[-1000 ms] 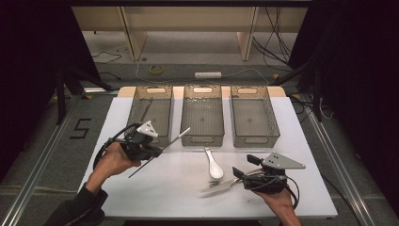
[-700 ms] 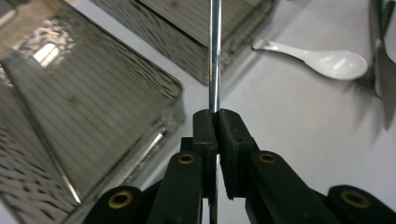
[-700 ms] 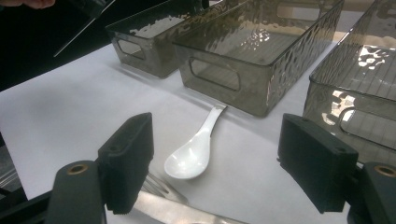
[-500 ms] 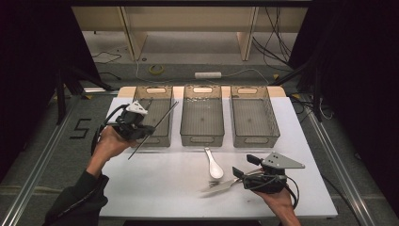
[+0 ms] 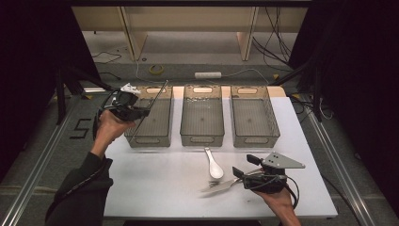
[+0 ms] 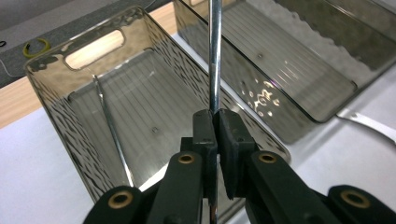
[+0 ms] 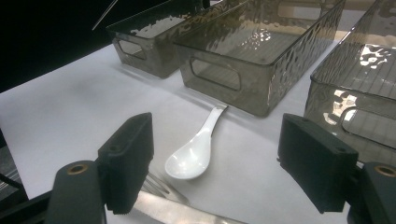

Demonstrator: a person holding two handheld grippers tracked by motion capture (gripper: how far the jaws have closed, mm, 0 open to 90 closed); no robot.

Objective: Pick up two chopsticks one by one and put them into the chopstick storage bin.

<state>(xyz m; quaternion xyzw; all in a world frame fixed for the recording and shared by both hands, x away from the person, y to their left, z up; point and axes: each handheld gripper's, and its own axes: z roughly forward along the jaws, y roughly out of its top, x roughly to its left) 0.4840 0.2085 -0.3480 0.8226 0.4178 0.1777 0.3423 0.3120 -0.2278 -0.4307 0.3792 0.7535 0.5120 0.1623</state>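
My left gripper [image 5: 141, 112] is shut on a thin metal chopstick [image 5: 157, 96], held slanted over the left grey bin [image 5: 148, 139]. In the left gripper view the chopstick [image 6: 215, 56] runs straight up from between the closed jaws [image 6: 216, 122]. A second chopstick [image 6: 109, 126] lies inside that bin [image 6: 46, 70]. My right gripper [image 5: 244, 165] rests open at the table's front right, just over a metal fork [image 5: 219, 184]. In the right gripper view its jaws [image 7: 224, 154] stand wide apart, with the fork [image 7: 163, 186] at the lower left and a white spoon [image 7: 191, 156] just beyond.
Three grey see-through bins stand in a row at the back of the white table; the middle bin [image 5: 202, 139] and the right bin [image 5: 256, 140] hold nothing I can see. The white spoon [image 5: 214, 165] lies in front of the middle bin.
My left hand has carried the chopstick away from the table's front left, up and back over the left bin. The right hand, fork and spoon have stayed put.
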